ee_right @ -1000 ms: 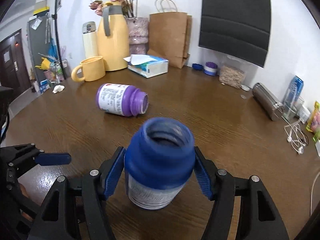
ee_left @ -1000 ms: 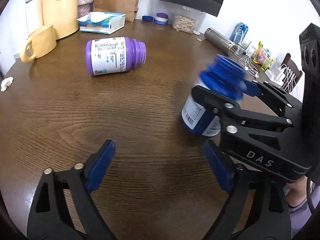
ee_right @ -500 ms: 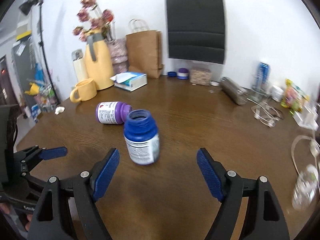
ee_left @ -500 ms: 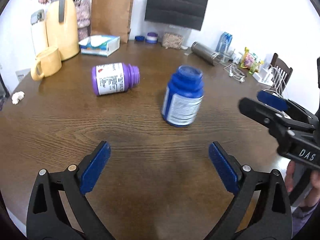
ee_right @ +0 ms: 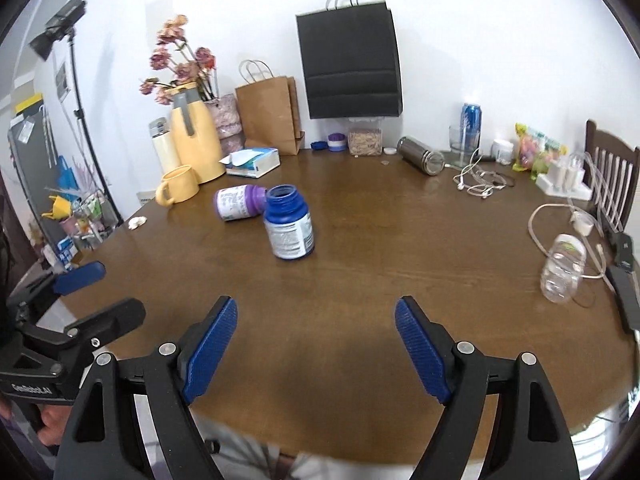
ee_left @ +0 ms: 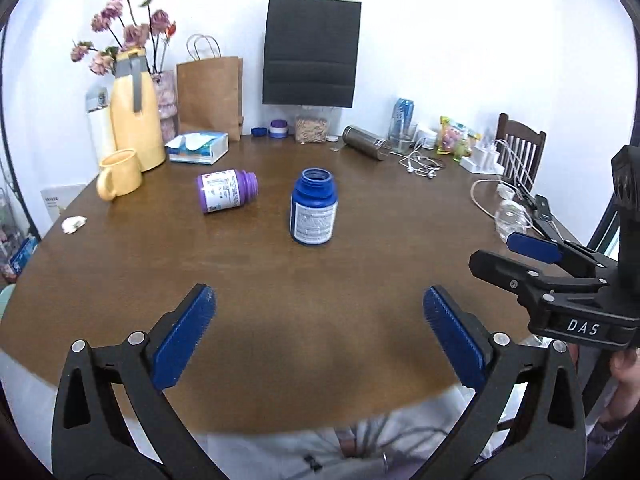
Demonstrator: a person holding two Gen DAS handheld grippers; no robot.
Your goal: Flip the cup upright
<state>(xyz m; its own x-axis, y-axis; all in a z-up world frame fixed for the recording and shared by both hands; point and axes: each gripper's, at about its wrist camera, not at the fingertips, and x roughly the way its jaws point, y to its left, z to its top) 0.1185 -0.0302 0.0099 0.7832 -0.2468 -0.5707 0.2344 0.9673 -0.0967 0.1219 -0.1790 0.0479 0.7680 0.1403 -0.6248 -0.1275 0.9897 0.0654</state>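
A blue open-mouthed bottle (ee_left: 314, 209) (ee_right: 289, 223) with a white label stands upright near the middle of the brown table (ee_left: 320, 288). To its left a purple bottle (ee_left: 226, 191) (ee_right: 239, 202) lies on its side, mouth toward the blue one. My left gripper (ee_left: 319, 336) hovers open over the table's near edge, well back from both bottles, with nothing in it. My right gripper (ee_right: 316, 344) is likewise open and empty at the near edge. In the left wrist view the right gripper (ee_left: 532, 248) shows at the right; in the right wrist view the left gripper (ee_right: 80, 276) shows at the left.
Along the back stand a yellow jug (ee_left: 136, 112), yellow mug (ee_left: 118, 174), tissue box (ee_left: 198, 148), brown bag (ee_left: 210, 96), black bag (ee_left: 312, 52) and steel flask (ee_left: 366, 143). Cables (ee_right: 480, 182) and a clear plastic bottle (ee_right: 562, 268) lie at the right. A chair (ee_right: 612, 176) stands beyond.
My right gripper set the blue bottle upright, opened and let it go. Both grippers then drew back to the near edge of the table.
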